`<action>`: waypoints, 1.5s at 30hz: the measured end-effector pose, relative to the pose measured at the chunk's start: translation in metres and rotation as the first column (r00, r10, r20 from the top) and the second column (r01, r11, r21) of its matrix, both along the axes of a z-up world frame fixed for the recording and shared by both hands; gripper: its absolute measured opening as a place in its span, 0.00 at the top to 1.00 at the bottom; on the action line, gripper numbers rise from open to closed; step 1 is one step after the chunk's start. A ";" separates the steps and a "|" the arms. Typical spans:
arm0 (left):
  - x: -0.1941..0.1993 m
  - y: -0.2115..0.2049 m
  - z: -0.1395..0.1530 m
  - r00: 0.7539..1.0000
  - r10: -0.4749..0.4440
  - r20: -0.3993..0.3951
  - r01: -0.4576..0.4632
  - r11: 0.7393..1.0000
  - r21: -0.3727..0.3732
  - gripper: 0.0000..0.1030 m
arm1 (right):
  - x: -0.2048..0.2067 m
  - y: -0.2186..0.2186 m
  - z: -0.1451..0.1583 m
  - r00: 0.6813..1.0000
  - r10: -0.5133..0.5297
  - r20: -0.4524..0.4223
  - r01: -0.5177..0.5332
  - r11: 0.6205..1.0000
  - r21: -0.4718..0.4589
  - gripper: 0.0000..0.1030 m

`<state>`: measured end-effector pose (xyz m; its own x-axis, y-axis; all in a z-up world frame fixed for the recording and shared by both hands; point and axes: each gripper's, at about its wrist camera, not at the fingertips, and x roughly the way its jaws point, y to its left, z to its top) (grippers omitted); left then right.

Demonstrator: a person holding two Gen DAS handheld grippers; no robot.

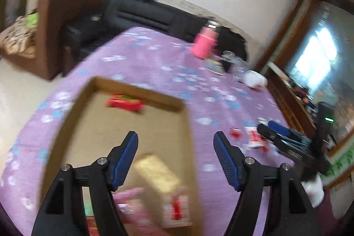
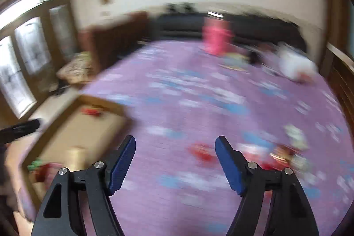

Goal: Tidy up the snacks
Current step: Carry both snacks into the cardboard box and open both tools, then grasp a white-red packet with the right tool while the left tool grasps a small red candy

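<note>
- The left gripper (image 1: pixel 176 138) hangs over a shallow cardboard tray (image 1: pixel 73 107), its blue-padded jaws spread wide with nothing between them.
- The tray rests on a surface draped in a purple cloth (image 1: pixel 143 59) printed with white and blue patches.
- Inside the tray, a red snack packet (image 1: pixel 125 102) lies near the far wall, apart from the rest.
- A gold packet (image 1: pixel 157 171) sits tilted at the near end of the tray, below the open jaws, with a pink packet (image 1: pixel 130 196) and a red-and-white packet (image 1: pixel 177 207) just beside it; blur hides their labels.
- The right gripper (image 2: pixel 175 139) is held over the bare cloth to the right of the tray, jaws likewise wide apart and gripping nothing.
- Loose snacks remain on the cloth: a small red packet (image 2: pixel 201 152) lies between the right jaws' tips in the right wrist view but is not touched, and a cluster of red-and-white packets (image 2: pixel 278 156) spreads to its right.
- At the far side of the surface stand a pink bottle (image 1: pixel 204 42), some clear glassware (image 1: pixel 230 56) and a crumpled white bag (image 1: pixel 255 79).
- A black sofa (image 1: pixel 141 12) and a brown armchair (image 1: pixel 55 21) line the wall behind.
</note>
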<state>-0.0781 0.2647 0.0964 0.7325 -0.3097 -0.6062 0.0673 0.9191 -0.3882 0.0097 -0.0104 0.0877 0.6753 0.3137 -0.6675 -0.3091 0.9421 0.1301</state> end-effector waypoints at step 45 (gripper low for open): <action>0.094 -0.159 -0.051 0.985 -0.125 -0.118 0.146 0.971 0.189 0.80 | 0.034 -0.092 -0.045 0.990 -0.107 -0.090 0.121 0.977 0.173 0.85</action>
